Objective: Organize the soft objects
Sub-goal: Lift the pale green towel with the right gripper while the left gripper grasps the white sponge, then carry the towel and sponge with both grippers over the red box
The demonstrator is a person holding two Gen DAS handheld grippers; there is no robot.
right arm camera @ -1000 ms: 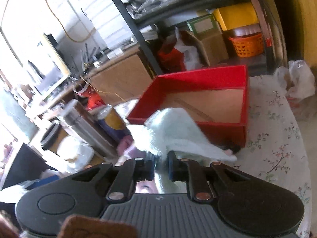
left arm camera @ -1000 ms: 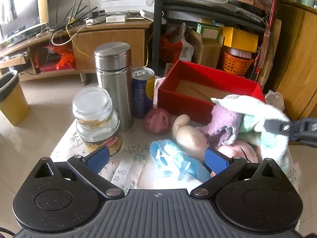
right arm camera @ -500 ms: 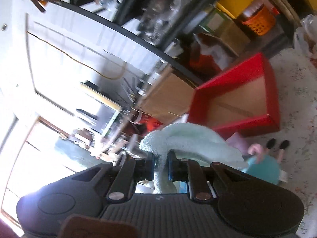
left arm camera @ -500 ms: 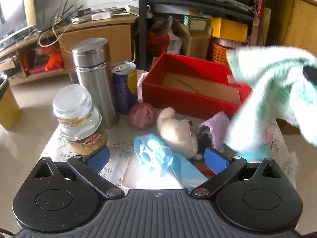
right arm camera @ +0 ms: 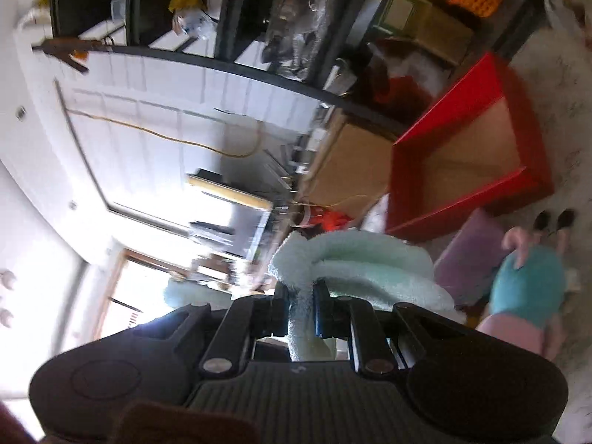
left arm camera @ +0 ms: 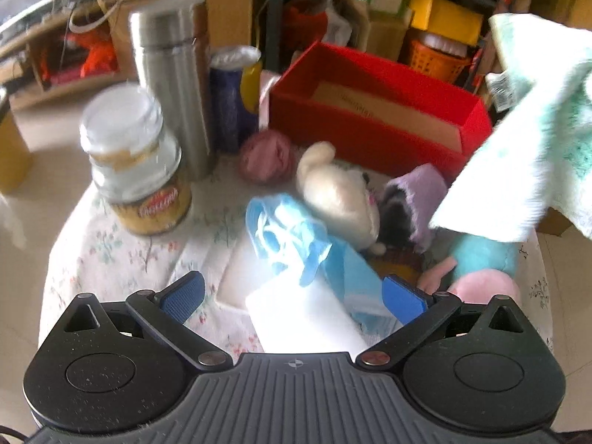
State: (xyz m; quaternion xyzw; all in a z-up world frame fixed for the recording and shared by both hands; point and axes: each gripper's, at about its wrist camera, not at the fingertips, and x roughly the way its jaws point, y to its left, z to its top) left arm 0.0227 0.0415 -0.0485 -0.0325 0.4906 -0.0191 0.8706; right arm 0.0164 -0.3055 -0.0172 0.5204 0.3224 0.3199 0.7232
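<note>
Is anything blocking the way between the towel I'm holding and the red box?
Nothing visible does. The right gripper holds the mint towel in the air beside the red box, whose open top shows only bare cardboard floor. The plush toys lie lower, in front of it.

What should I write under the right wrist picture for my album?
The right hand-held gripper lifts a fluffy mint towel above the table, with the empty red box waiting nearby.

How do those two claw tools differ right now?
The left gripper stands wide open with nothing between its blue pads, hovering low over the table's face mask. The right gripper is pinched shut on a mint towel, lifted in the air and steeply tilted. Both share the same black two-finger build.
</note>
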